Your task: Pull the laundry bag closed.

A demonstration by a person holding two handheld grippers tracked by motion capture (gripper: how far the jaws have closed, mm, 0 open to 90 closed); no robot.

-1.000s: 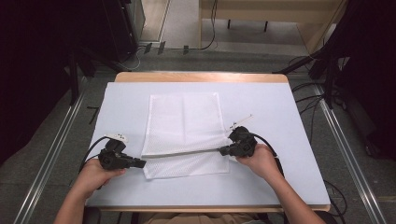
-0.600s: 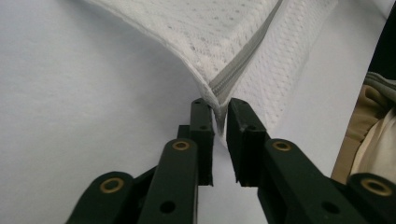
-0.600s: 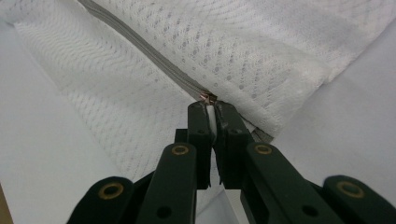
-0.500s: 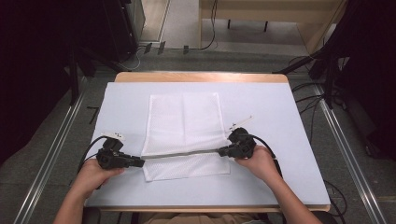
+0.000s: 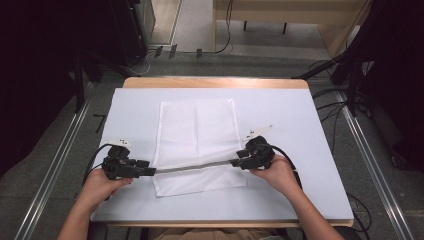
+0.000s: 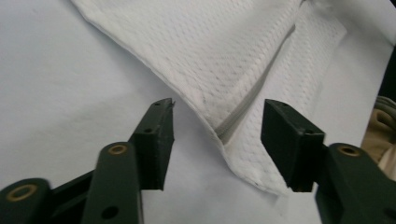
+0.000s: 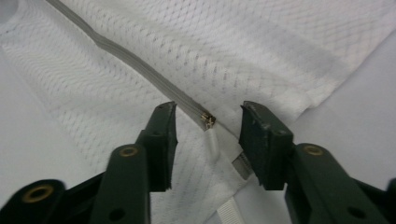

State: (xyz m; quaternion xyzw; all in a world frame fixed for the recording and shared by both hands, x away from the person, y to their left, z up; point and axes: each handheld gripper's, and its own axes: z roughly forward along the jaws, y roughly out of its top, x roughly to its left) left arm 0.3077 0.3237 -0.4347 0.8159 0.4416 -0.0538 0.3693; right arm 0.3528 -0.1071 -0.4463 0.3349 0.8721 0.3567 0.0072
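A pale blue table point(image 5: 300, 150) carries a white mesh bag point(image 5: 196, 130), lying flat at its middle with a grey zipper point(image 5: 192, 167) running across near the front edge. The left gripper point(image 5: 150, 171) sits at the zipper's left end, jaws apart around the bag's edge. The right gripper point(image 5: 235, 162) sits at the other end, jaws apart around the zipper pull point(image 7: 208, 122).

Left gripper point(image 5: 150, 171) and right gripper point(image 5: 235, 162): black housings, each trailing a black cable and topped by a pale plate. Dark green jaws with flat rectangular pads point(image 6: 158, 130), brass-coloured pivot bushings and small screw holes.
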